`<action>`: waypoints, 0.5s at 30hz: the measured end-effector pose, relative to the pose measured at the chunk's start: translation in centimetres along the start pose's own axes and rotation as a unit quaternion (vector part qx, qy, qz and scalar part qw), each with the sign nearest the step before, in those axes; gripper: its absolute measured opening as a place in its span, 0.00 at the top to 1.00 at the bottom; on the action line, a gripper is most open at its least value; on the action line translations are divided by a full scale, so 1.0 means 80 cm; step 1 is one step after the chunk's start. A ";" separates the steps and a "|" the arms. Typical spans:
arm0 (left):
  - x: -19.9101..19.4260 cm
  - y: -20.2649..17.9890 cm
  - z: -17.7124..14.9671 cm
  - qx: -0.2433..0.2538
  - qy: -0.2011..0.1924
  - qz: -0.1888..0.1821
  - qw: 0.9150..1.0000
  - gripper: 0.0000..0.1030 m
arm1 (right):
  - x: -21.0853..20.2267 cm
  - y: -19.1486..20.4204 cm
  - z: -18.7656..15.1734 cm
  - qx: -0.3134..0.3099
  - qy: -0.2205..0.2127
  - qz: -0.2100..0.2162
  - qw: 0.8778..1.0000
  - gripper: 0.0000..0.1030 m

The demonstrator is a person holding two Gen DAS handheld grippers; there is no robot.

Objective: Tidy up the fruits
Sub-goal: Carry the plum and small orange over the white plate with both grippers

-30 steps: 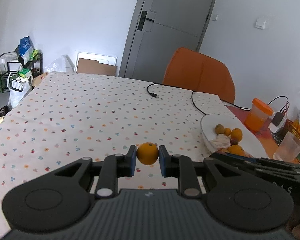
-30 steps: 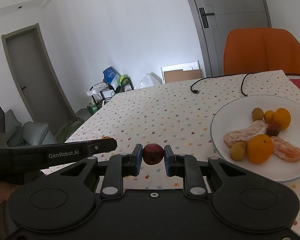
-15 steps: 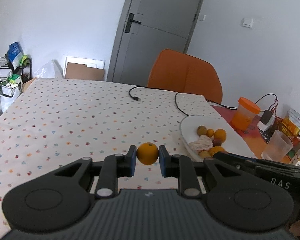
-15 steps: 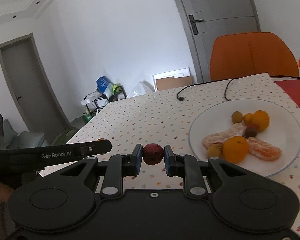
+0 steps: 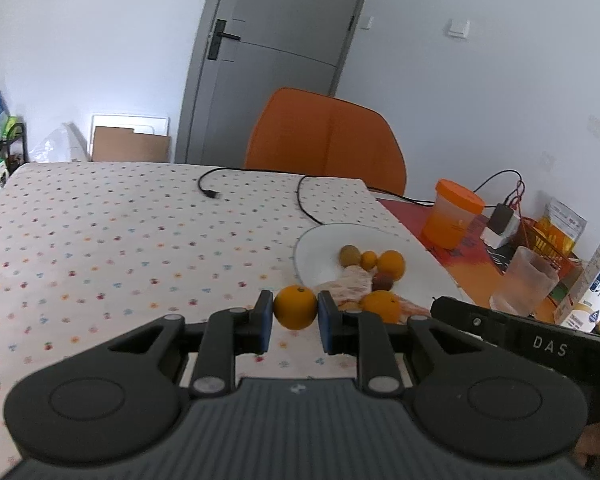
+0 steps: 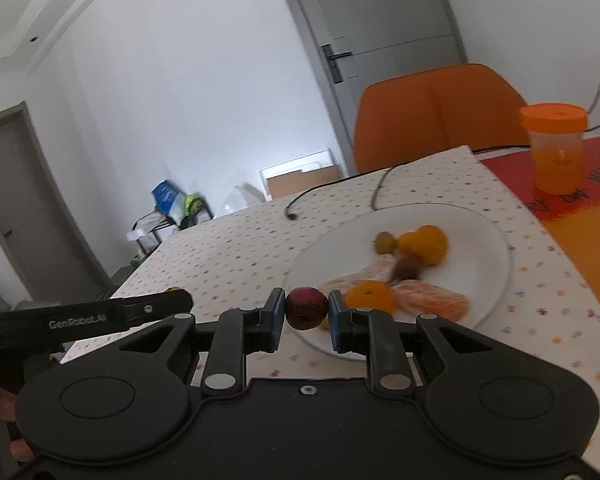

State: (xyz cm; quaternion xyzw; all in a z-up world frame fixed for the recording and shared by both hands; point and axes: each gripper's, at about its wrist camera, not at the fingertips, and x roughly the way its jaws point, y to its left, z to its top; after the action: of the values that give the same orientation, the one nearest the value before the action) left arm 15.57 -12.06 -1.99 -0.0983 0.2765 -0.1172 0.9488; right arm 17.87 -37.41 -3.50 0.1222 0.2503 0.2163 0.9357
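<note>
My left gripper (image 5: 295, 307) is shut on a small orange (image 5: 295, 307), held above the dotted tablecloth just left of the white plate (image 5: 314, 250). My right gripper (image 6: 307, 308) is shut on a dark red round fruit (image 6: 307, 308), held over the plate's (image 6: 484, 232) near left rim. The plate carries oranges (image 6: 426, 243), a green-brown fruit (image 6: 385, 242), a small dark fruit (image 6: 406, 268) and peeled citrus segments (image 6: 432, 302). In the right wrist view the left gripper's body (image 6: 100, 318) shows at the left; in the left wrist view the right gripper's body (image 5: 540, 346) shows at the right.
A black cable (image 5: 260, 184) lies across the far tablecloth. An orange chair (image 5: 324, 136) stands behind the table. To the right are an orange-lidded jar (image 5: 454, 212), a frosted cup (image 5: 526, 280), a carton (image 5: 596, 280) and a charger (image 5: 500, 224) on a red mat.
Both grippers have moved right toward the plate, each still holding its fruit. The plate now sits closer and more central in both views.
</note>
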 end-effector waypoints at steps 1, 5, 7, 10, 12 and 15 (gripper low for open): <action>0.003 -0.003 0.000 0.002 0.001 -0.002 1.000 0.79 | -0.001 -0.005 0.000 0.003 -0.001 -0.003 1.000 0.79; 0.014 -0.018 0.002 0.011 0.011 -0.014 1.000 0.78 | -0.006 -0.024 0.001 0.014 -0.006 -0.018 1.000 0.79; 0.020 -0.028 0.002 0.019 0.013 -0.019 1.000 0.78 | -0.008 -0.033 0.001 0.023 -0.008 -0.023 0.999 0.79; 0.029 -0.041 0.003 0.027 0.018 -0.030 0.999 0.78 | -0.010 -0.043 0.001 0.026 -0.011 -0.032 0.999 0.79; 0.035 -0.049 0.004 0.032 0.021 -0.036 0.999 0.78 | -0.011 -0.051 0.001 0.029 -0.013 -0.038 0.999 0.79; 0.044 -0.060 0.004 0.036 0.025 -0.045 0.998 0.78 | -0.013 -0.064 0.001 0.038 -0.015 -0.045 0.998 0.79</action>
State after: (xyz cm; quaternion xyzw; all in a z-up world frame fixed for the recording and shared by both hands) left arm 17.81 -17.55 -2.24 -0.0735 0.2914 -0.1723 0.9381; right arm 18.89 -42.40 -4.74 0.1495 0.2498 0.1630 0.9427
